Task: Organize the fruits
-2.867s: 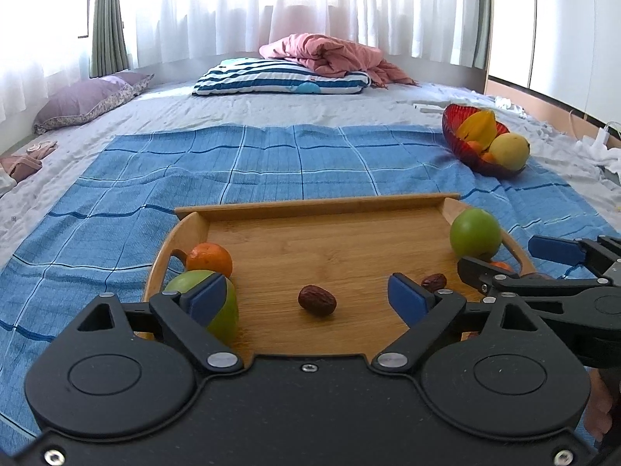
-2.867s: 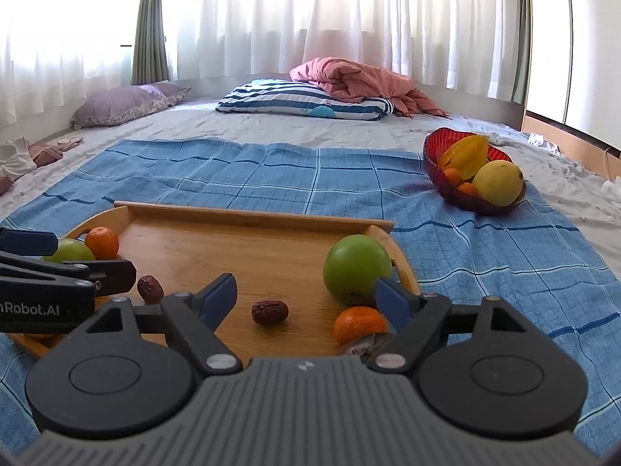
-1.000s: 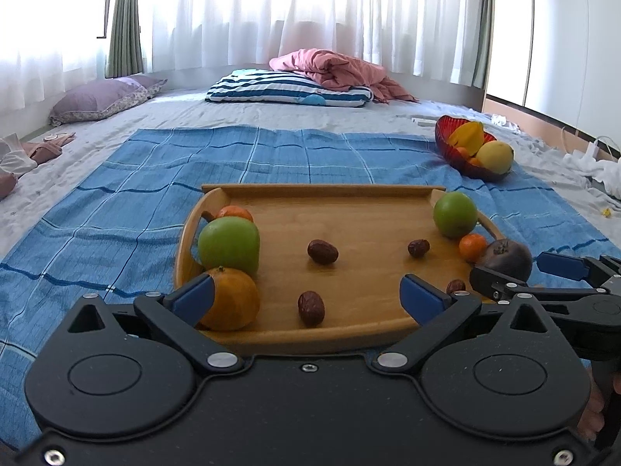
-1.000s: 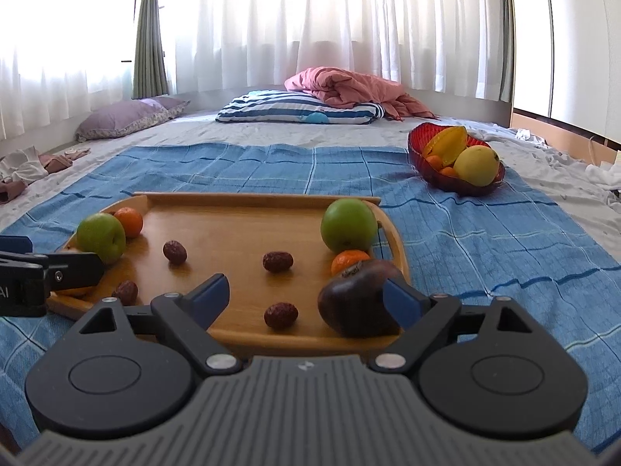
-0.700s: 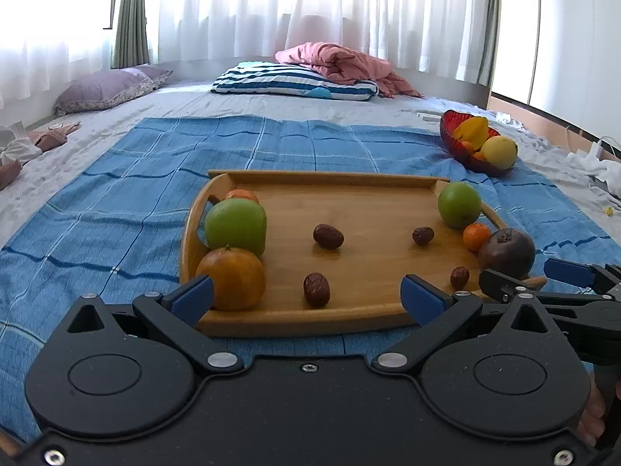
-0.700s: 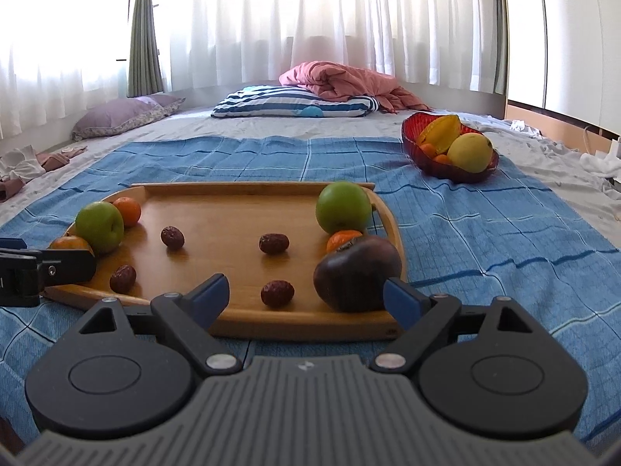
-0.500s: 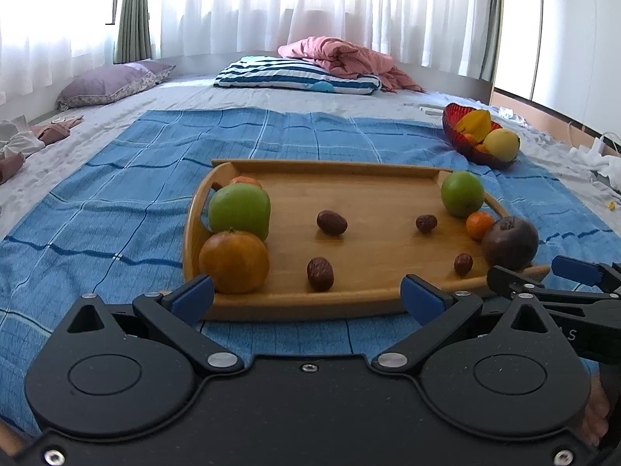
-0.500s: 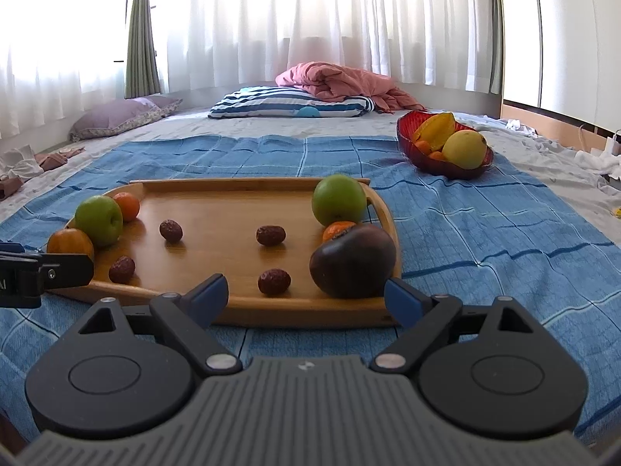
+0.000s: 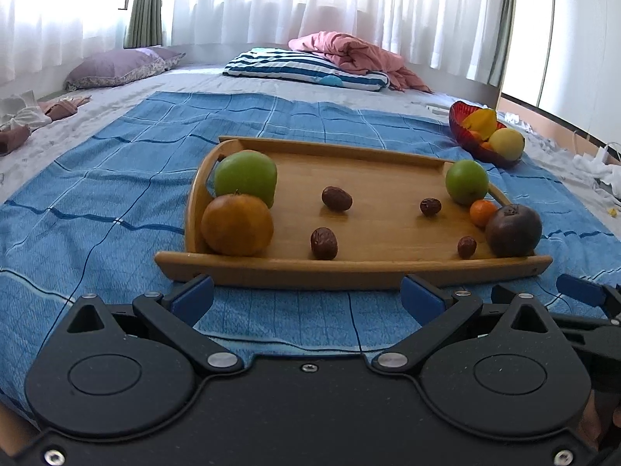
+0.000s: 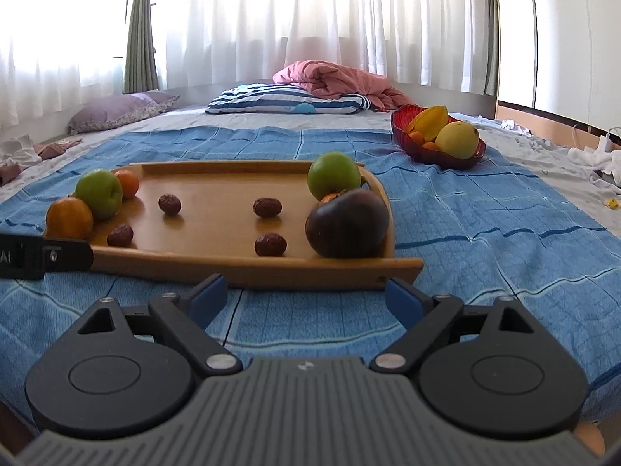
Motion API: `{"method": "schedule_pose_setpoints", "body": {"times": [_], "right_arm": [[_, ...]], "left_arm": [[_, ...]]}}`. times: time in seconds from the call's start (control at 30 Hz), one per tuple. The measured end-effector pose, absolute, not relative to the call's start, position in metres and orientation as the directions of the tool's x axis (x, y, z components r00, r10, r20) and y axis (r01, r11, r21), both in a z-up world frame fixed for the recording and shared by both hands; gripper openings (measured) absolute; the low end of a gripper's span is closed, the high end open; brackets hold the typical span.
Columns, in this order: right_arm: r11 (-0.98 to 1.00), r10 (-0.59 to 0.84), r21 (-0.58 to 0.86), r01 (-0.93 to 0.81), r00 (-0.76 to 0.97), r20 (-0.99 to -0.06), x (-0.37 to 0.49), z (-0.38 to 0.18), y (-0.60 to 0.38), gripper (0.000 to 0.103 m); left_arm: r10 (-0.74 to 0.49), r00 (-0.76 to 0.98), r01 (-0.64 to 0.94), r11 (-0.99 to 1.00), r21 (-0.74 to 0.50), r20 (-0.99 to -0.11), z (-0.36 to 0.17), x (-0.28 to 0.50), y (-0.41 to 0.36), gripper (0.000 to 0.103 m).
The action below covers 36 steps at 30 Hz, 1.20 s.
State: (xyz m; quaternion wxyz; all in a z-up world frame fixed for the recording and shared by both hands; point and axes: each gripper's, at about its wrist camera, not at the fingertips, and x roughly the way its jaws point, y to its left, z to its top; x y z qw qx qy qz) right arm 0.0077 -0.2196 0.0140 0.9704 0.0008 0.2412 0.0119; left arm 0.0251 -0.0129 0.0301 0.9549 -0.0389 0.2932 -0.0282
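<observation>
Both hand-held grippers have pulled back off the wooden tray [image 9: 349,268] since the earlier frames; its whole near rim now shows. Left hand-held gripper [image 9: 306,299] spread wide, nothing between its blue-padded fingers. Right hand-held gripper [image 10: 302,297] likewise spread, empty.

Tray is smooth bamboo-like wood, rectangular with curved raised ends, sitting on a blue checked woven blanket [image 9: 116,202] over the bed. On it: big glossy green apple [image 9: 246,176] touching a round orange [image 9: 236,224] at the left end; smaller green apple [image 9: 467,181], small tangerine [image 9: 482,213] and a dark purple round fruit [image 9: 513,230] clustered at the right end. Four wrinkled brown dates [image 9: 336,198] scattered mid-tray, apart from each other. Another small orange [image 10: 128,183] sits behind the left apple, seen in the right wrist view.

Red glass bowl [image 10: 403,126] beyond the tray to the right holds a yellow starfruit, a yellow round fruit and small oranges. Striped pillow [image 9: 306,68] and crumpled pink blanket [image 9: 349,48] far back.
</observation>
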Motion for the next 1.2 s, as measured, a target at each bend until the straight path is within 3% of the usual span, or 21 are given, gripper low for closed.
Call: {"method": "schedule_pose_setpoints", "body": {"times": [0.23,1.2], "right_arm": [[1.0,0.011,0.003,-0.011,0.874,-0.486,0.006,0.004,-0.22,0.096],[0.999,0.01,-0.023,-0.024,0.87,-0.492,0.013,-0.012,-0.218,0.103]], "left_arm": [[-0.055,0.825,0.044,0.998,-0.032,-0.562,0.02,0.022,-0.022,0.103],[-0.036,0.795,0.045,0.999,0.0,-0.605,-0.008,0.035,-0.03,0.103]]}}
